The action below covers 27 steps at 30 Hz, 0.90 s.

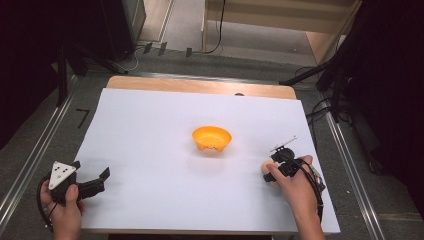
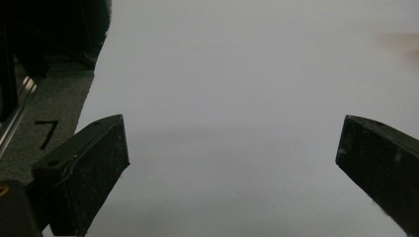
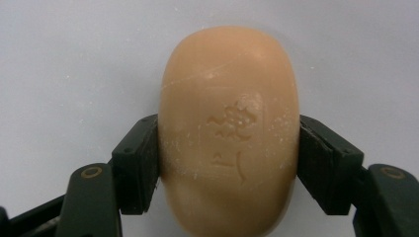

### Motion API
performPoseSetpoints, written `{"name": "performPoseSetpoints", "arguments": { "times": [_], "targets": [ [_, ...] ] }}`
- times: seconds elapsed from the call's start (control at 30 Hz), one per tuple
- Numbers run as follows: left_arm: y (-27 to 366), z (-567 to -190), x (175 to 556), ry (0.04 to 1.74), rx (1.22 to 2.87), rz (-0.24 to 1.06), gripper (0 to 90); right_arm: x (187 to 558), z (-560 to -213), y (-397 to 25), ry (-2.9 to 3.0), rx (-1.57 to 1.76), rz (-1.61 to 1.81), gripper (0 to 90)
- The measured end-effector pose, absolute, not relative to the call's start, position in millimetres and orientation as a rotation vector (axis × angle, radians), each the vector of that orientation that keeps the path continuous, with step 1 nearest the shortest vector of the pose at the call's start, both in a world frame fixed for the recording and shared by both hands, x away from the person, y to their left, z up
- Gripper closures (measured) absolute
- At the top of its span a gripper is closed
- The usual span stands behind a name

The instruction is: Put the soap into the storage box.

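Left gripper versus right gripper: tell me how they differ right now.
The left gripper has its jaws spread wide with nothing between them; the right gripper is clamped on a tan soap bar. The left sits at the table's near left edge, the right toward its right side. Both have black jaws.

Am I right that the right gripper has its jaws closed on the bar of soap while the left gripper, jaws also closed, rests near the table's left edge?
Not quite. The right gripper does clamp the bar of soap, but the left gripper is open: the left gripper view shows its jaws standing wide apart over the bare white table. In the high view it does sit near the table's left edge.
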<state>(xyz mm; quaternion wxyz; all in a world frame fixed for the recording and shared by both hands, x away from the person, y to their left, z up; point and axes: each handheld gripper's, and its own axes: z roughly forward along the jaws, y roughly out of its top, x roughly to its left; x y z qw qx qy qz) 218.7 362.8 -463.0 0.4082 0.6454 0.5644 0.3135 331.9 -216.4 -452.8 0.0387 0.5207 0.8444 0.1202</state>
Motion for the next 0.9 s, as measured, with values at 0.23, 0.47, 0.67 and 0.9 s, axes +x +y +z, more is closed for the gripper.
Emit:
{"name": "performPoseSetpoints", "arguments": {
  "times": [0.23, 0.47, 0.67, 0.9],
  "targets": [
    [363, -463, 219, 1.422, 1.62, 0.784, 0.1, 335, -453, -214, 2.629, 1.538, 0.335, 32.9],
    [364, -463, 219, 1.424, 1.622, 0.777, 0.1, 334, -451, -228, 2.696, 1.47, 0.469, 33.1],
    [363, -463, 219, 1.427, 1.628, 0.784, 0.1, 333, -444, -232, 2.716, 1.417, 0.513, 33.1],
    [363, -463, 219, 1.428, 1.624, 0.788, 0.1, 333, -432, -226, 2.749, 1.253, 0.49, 33.1]
  ]
}}
